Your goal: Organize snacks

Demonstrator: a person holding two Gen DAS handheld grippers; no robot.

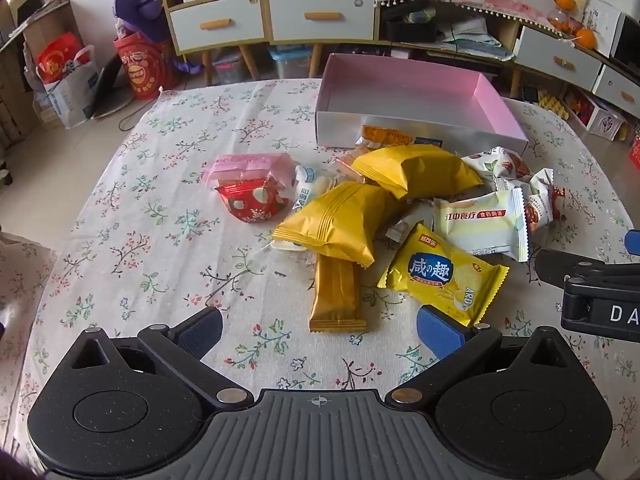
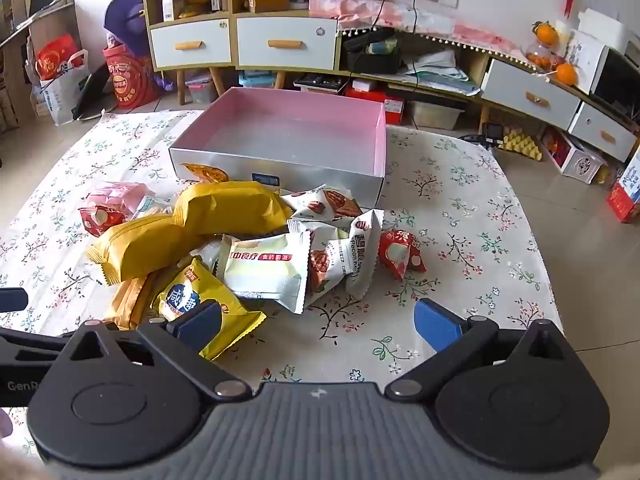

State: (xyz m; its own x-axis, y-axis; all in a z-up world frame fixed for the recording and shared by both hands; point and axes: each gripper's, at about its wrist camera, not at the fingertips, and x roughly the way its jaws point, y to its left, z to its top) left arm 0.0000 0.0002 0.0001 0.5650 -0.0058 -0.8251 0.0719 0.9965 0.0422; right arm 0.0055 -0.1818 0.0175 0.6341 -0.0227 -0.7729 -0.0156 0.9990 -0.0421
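Observation:
A pile of snack packets lies on the floral tablecloth in front of an empty pink-lined box (image 1: 404, 92) (image 2: 288, 136). It holds two puffy yellow bags (image 1: 340, 222) (image 2: 140, 246), a gold bar (image 1: 336, 298), a yellow cracker pack (image 1: 440, 276) (image 2: 200, 300), a pale green pack (image 1: 480, 220) (image 2: 268, 264), pecan packs (image 2: 340, 240), and red candy packs (image 1: 252, 202) (image 2: 400, 254). My left gripper (image 1: 320, 332) stands open just short of the gold bar. My right gripper (image 2: 316, 326) is open too, its left finger over the cracker pack, nothing between the pads.
The right gripper's body (image 1: 592, 292) pokes in at the left wrist view's right edge. A pink wafer pack (image 1: 248, 164) lies left of the pile. Cabinets with drawers (image 2: 240, 44) and floor clutter stand beyond the table. Bare cloth (image 1: 140, 240) stretches to the left.

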